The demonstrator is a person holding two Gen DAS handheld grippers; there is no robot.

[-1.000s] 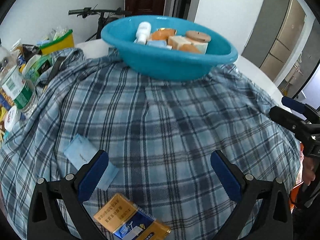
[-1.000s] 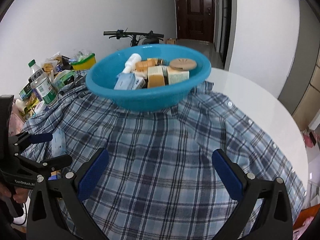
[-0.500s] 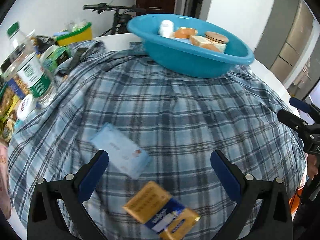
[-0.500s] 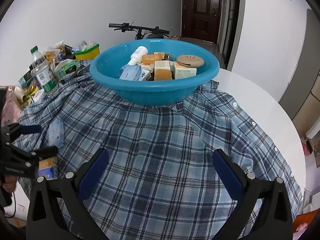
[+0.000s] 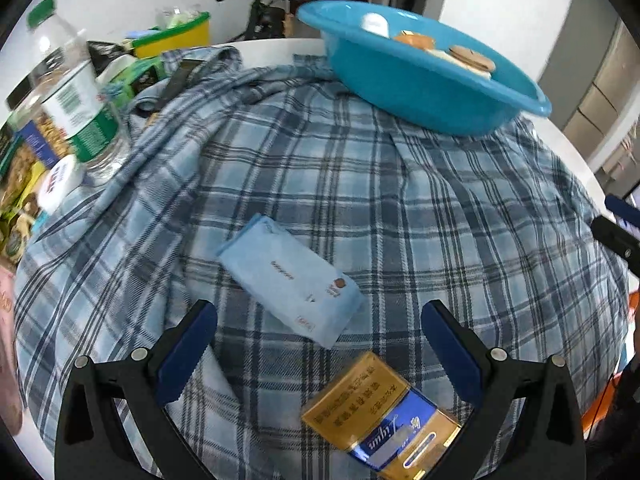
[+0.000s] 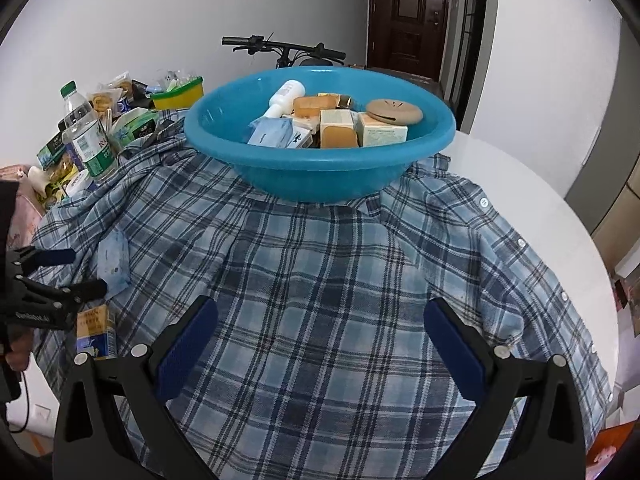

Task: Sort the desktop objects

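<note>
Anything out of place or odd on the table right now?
Yes: the blue basin sits on a plaid shirt spread over the table like a cloth. Two items lie outside the basin: a pale blue tissue pack and a gold-and-blue box.

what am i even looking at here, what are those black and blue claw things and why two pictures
The claws are two hand-held grippers; a person holds one in each hand, and each carries a fisheye camera looking forward along its fingers. One picture comes from the left gripper, the other from the right gripper. The left one also shows at the left edge of the right view. Both stand open and hold nothing.

A plaid shirt is spread over a white table. A blue basin sits on it, filled with small boxes and a white bottle. Loose on the shirt lie a light blue tissue pack and a gold and blue cigarette pack, just ahead of the left gripper. A water bottle and snack packs crowd the far left.
</note>
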